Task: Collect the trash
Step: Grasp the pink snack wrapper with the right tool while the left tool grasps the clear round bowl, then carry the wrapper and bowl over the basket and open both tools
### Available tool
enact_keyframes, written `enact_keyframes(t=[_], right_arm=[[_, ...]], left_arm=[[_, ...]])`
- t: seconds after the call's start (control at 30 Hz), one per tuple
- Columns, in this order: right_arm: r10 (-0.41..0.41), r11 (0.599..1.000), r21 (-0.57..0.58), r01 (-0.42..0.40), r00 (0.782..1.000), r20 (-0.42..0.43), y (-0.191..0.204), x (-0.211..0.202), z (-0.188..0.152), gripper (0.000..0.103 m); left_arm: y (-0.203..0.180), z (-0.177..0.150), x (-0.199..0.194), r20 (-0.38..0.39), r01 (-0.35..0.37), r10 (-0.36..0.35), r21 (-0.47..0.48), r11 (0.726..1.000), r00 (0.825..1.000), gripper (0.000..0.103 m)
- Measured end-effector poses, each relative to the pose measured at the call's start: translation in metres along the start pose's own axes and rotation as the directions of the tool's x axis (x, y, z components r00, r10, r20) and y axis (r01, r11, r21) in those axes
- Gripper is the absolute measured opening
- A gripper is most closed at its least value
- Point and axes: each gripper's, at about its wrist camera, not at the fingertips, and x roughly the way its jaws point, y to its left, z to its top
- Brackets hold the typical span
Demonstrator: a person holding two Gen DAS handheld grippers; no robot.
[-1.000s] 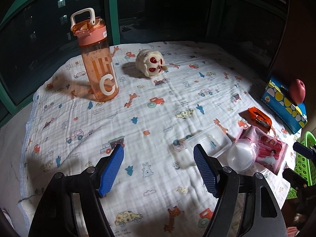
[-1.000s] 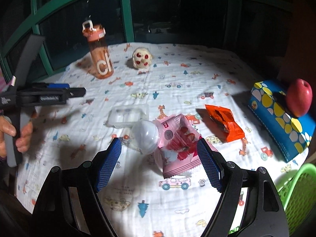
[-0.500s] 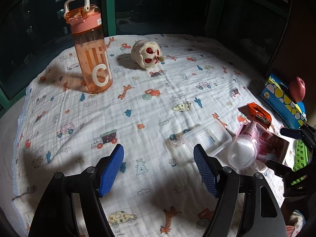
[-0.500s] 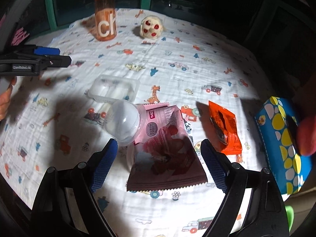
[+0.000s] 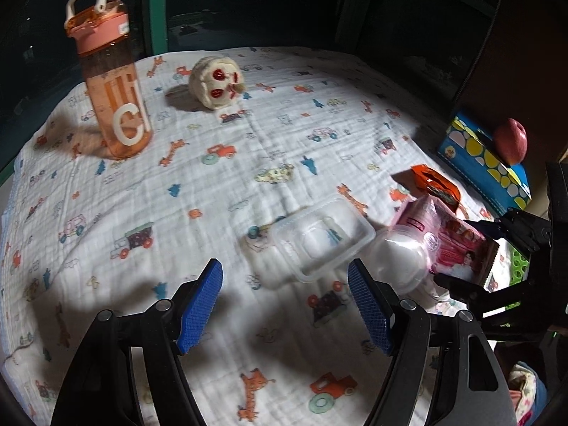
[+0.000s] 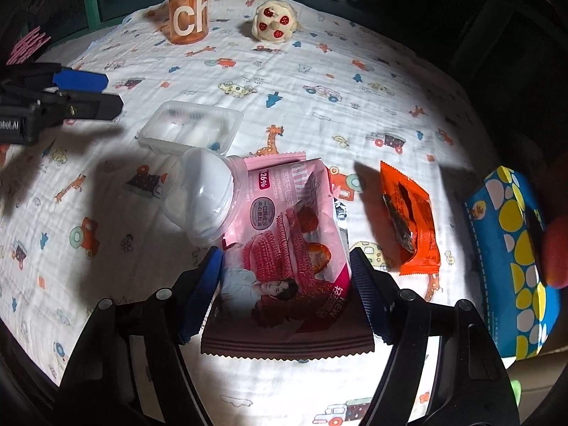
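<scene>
Left gripper (image 5: 284, 301): jaws spread, nothing held, clear tray (image 5: 321, 239) just ahead. Right gripper (image 6: 285, 291): jaws have just been closing, pink wrapper (image 6: 284, 245) bracketed between the pads, firm grasp not confirmed. Risk judged: thin foil may be skated off, or the domed cup (image 6: 204, 198) resting on its far-left corner rolled away.

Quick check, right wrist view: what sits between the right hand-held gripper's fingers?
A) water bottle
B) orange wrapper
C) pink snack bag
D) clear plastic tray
C: the pink snack bag lies between the blue pads of the right hand-held gripper, while the orange wrapper lies off to the right, and the clear plastic tray and the water bottle are farther away.
</scene>
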Motion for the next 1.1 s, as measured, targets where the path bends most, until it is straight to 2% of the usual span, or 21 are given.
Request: enact_keyframes(t=[0.3,0.43,0.67,0.93,1.0,1.1], right_arm=[[-0.013,0.996,0.089,0.008,0.998,0.057,-0.019,-0.023,-0.013,0.07],[-0.023,0.991,0.131,0.011,0.996,0.086,-0.028,-0.037,-0.022,0.07],[-0.027,0.975,0.22,-0.006,0.989,0.148,-0.046,-0.063,-0.037,0.07],[-0.034,0.949,0.314,-0.031,0.98,0.198,-0.06,-0.089,-0.06,0.07],[-0.041,0.942,0.334,-0.031,0.977,0.208,-0.062,-0.095,-0.066,0.07],[-0.043,0.93,0.364,-0.04,0.975,0.217,-0.066,-0.103,-0.076,0.07]], left_arm=[[-0.041,-0.007,0.013,-0.022,0.097,-0.095,0.081,0.992,0.995,0.071],[-0.057,-0.008,0.025,-0.052,0.131,-0.127,0.08,0.988,0.991,0.071],[-0.074,-0.006,0.05,-0.084,0.135,-0.132,0.035,0.99,0.988,0.071],[-0.086,0.004,0.068,-0.08,0.117,-0.116,0.014,0.993,0.99,0.071],[-0.088,0.006,0.071,-0.078,0.116,-0.115,0.012,0.993,0.99,0.069],[-0.091,0.006,0.072,-0.076,0.124,-0.122,0.02,0.992,0.99,0.059]])
